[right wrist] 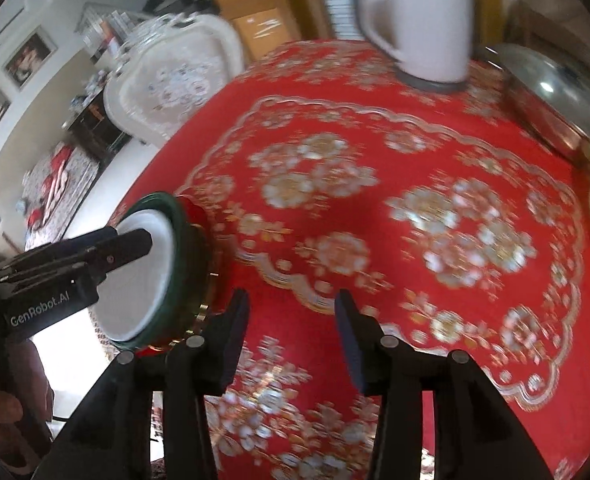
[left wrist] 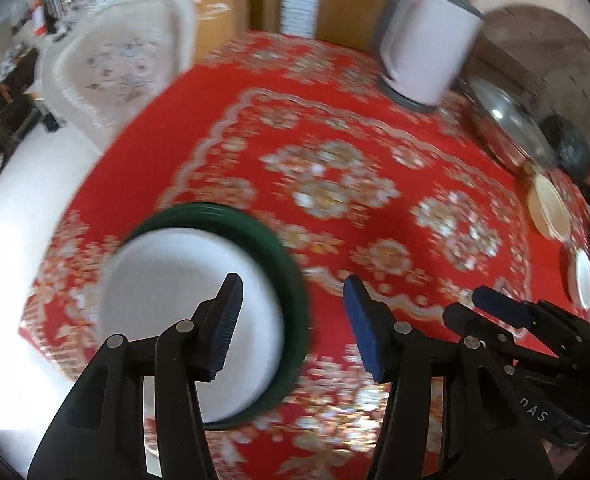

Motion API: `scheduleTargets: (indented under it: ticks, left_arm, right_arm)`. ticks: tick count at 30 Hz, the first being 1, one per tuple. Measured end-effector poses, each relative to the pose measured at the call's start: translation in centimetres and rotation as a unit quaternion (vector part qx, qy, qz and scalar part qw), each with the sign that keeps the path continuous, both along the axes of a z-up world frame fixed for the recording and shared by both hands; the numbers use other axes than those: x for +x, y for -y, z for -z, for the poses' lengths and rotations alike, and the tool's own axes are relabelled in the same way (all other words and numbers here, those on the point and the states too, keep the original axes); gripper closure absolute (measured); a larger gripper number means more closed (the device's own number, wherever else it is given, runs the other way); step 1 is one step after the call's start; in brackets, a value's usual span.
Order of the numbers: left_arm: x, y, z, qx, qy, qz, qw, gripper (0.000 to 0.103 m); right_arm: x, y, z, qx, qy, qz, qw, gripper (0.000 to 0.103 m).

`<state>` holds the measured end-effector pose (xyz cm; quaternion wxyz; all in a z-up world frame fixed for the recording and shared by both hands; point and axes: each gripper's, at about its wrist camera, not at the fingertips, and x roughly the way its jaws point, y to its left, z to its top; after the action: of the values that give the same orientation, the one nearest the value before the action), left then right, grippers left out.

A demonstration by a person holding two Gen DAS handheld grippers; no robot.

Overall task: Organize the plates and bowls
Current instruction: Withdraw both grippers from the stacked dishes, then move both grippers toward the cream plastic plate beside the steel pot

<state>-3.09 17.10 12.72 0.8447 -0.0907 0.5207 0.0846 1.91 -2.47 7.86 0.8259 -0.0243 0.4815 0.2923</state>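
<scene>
A white plate with a dark green rim [left wrist: 191,312] lies near the left front edge of the red patterned tablecloth [left wrist: 335,152]; it also shows in the right wrist view [right wrist: 147,276]. My left gripper [left wrist: 291,320] is open, its left finger over the plate. My right gripper [right wrist: 291,320] is open and empty above the cloth; it shows at the lower right of the left wrist view [left wrist: 507,308]. A cream plate [left wrist: 549,206] and a white plate [left wrist: 585,278] lie at the far right edge.
A white electric kettle [left wrist: 427,40] stands at the back of the table. A glass lid on a pan [left wrist: 511,120] sits at the back right. A white ornate chair [left wrist: 123,60] stands beyond the table's left side.
</scene>
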Motion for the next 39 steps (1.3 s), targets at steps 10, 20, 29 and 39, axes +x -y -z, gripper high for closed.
scheduleTargets:
  ticks: [10,20,29,39]
  left_arm:
    - [4.1,10.8,1.7,0.002,-0.022,0.100,0.9948,0.050]
    - [9.2,21.8,2.3,0.015,-0.013,0.181,0.9833,0.050]
    - [13.1,28.7,2.3,0.024,0.007,0.215,0.9763,0.050]
    - [17.7,33.6,3.4,0.033,0.013,0.222,0.9744,0.050]
  right_arm:
    - [1.4,10.9,1.6,0.002,-0.031,0.118,0.993,0.058]
    - [3.2,21.5,2.2,0.006,-0.034,0.217,0.976,0.056]
    - [5.6,27.7,1.9,0.013,-0.023,0.258,0.966,0.055]
    - [9.5,33.3,1.2,0.027,-0.010,0.290,0.957,0.052]
